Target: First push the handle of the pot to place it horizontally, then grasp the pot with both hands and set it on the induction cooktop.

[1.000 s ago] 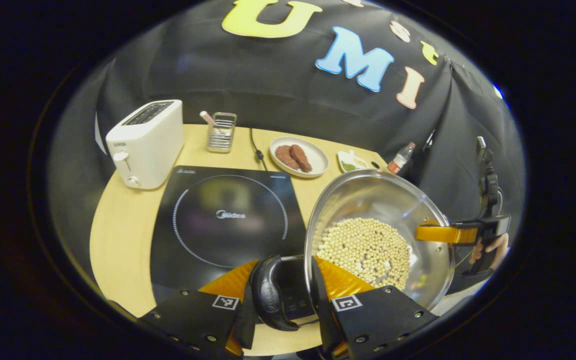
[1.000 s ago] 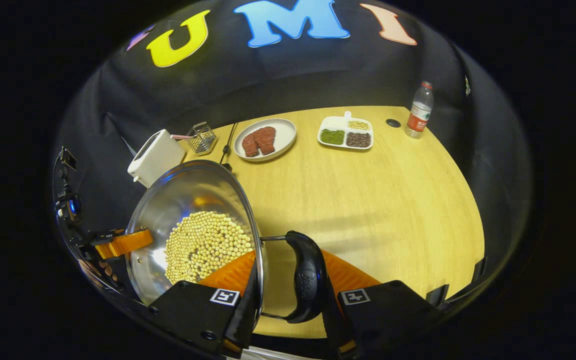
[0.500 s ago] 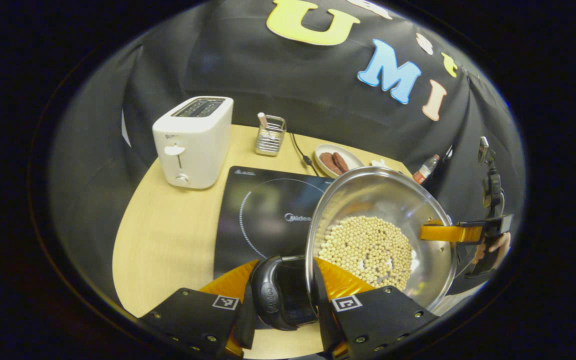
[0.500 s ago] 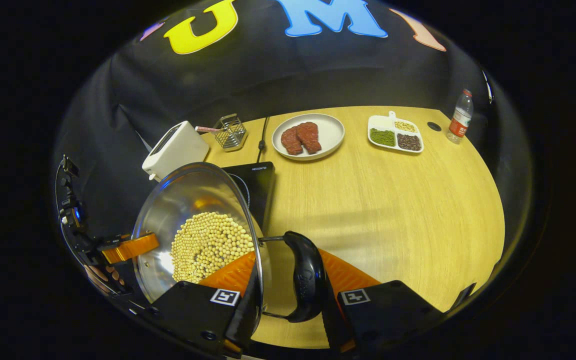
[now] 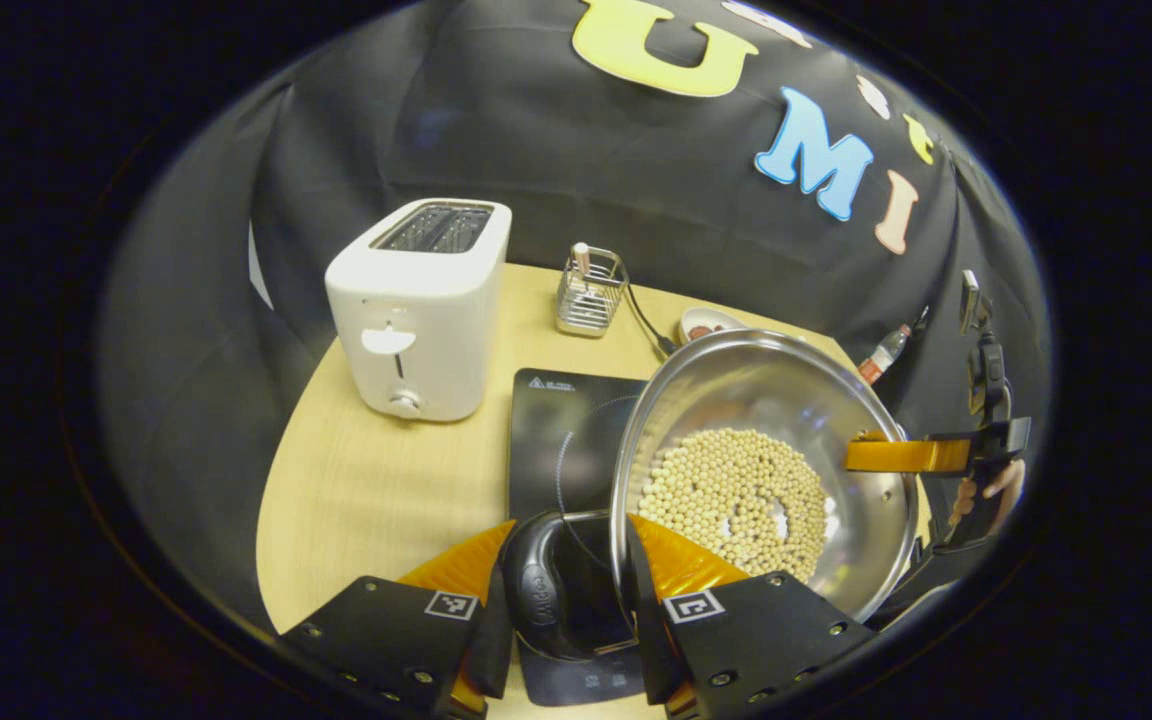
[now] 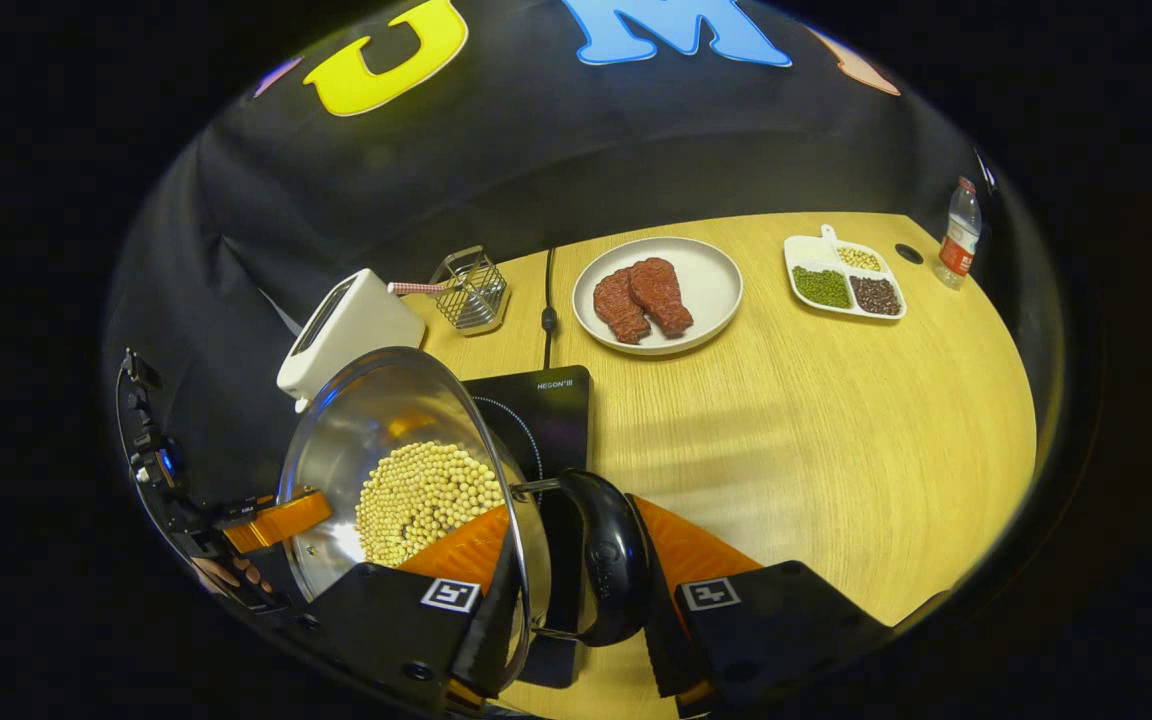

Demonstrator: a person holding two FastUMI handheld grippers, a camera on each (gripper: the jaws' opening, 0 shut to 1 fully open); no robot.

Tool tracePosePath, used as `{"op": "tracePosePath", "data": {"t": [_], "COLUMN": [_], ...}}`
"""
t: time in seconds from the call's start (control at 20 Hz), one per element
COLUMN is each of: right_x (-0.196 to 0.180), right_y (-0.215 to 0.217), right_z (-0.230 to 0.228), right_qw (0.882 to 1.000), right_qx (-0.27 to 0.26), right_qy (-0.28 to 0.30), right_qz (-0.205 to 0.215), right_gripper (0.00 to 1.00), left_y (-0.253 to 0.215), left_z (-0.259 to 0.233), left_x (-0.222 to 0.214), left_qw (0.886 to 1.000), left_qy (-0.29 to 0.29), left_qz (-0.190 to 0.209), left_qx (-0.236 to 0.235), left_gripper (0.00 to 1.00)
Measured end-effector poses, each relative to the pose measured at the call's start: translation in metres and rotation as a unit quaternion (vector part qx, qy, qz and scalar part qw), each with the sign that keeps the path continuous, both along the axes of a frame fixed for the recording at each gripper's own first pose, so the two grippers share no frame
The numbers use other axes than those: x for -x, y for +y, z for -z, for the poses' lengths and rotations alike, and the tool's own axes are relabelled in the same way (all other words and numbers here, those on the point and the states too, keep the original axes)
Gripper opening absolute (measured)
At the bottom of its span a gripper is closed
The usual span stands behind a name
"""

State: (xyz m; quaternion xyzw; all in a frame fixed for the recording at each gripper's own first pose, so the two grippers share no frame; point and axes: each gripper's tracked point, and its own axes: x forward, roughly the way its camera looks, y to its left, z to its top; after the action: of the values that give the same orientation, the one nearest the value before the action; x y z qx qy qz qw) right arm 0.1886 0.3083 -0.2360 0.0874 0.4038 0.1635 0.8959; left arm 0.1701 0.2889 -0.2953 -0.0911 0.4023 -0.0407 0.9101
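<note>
A steel pot [image 5: 766, 470] holding pale beans hangs in the air between both grippers. My left gripper [image 5: 564, 592] is shut on the pot's black side handle [image 5: 536, 590] and rim. The right gripper [image 6: 576, 585] is shut the same way on the opposite black handle [image 6: 608, 558]. The black induction cooktop [image 5: 556, 430] lies on the table under and just beyond the pot. In the right gripper view the pot [image 6: 406, 470] covers the left part of the cooktop [image 6: 551, 410]. The right gripper's orange finger [image 5: 901, 455] shows across the pot, and the left gripper's finger [image 6: 276, 520] too.
A white toaster [image 5: 421, 305] stands left of the cooktop, with a wire basket [image 5: 589, 292] behind it. On the wooden table [image 6: 816, 420] are a plate of meat [image 6: 658, 293], a divided dish [image 6: 844, 285], a bottle [image 6: 958, 233] and the cooktop's cable [image 6: 547, 300].
Both grippers have carried the pot across the table toward the toaster. The cooktop has slid under the pot, and the toaster looms closer.
</note>
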Motion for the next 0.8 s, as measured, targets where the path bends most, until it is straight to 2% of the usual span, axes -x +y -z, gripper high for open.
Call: {"op": "tracePosePath", "data": {"t": [0.2,0.25,0.3,0.35,0.45,0.55,0.6,0.7,0.8], "right_x": [-0.018,-0.021,-0.024,-0.026,-0.029,-0.031,-0.032,-0.036,-0.042], "right_y": [0.012,0.014,0.016,0.017,0.018,0.019,0.019,0.018,0.018], "right_z": [0.012,0.015,0.017,0.019,0.023,0.028,0.030,0.035,0.035], "right_qw": [1.000,1.000,1.000,1.000,1.000,0.999,0.999,0.999,0.999], "right_qx": [-0.008,-0.010,-0.011,-0.012,-0.013,-0.012,-0.011,-0.008,-0.013], "right_qy": [0.010,0.015,0.018,0.020,0.023,0.029,0.033,0.037,0.035], "right_qz": [0.005,0.007,0.007,0.008,0.009,0.010,0.010,0.012,0.014], "right_gripper": [0.59,0.55,0.59,0.55,0.58,0.55,0.59,0.55,0.55], "left_y": [0.015,0.015,0.015,0.017,0.019,0.017,0.017,0.016,0.017], "left_z": [0.011,0.015,0.014,0.011,0.011,0.012,0.012,0.012,0.009], "left_x": [-0.020,-0.020,-0.019,-0.020,-0.020,-0.019,-0.020,-0.024,-0.027], "left_qw": [1.000,1.000,1.000,1.000,0.999,0.999,0.999,0.998,0.998], "left_qy": [0.008,0.014,0.018,0.019,0.027,0.039,0.044,0.048,0.042], "left_qz": [0.003,0.004,0.004,0.005,0.006,0.007,0.009,0.013,0.019], "left_qx": [-0.015,-0.017,-0.019,-0.020,-0.024,-0.024,-0.025,-0.026,-0.034], "left_gripper": [0.52,0.52,0.52,0.52,0.52,0.52,0.55,0.52,0.55]}}
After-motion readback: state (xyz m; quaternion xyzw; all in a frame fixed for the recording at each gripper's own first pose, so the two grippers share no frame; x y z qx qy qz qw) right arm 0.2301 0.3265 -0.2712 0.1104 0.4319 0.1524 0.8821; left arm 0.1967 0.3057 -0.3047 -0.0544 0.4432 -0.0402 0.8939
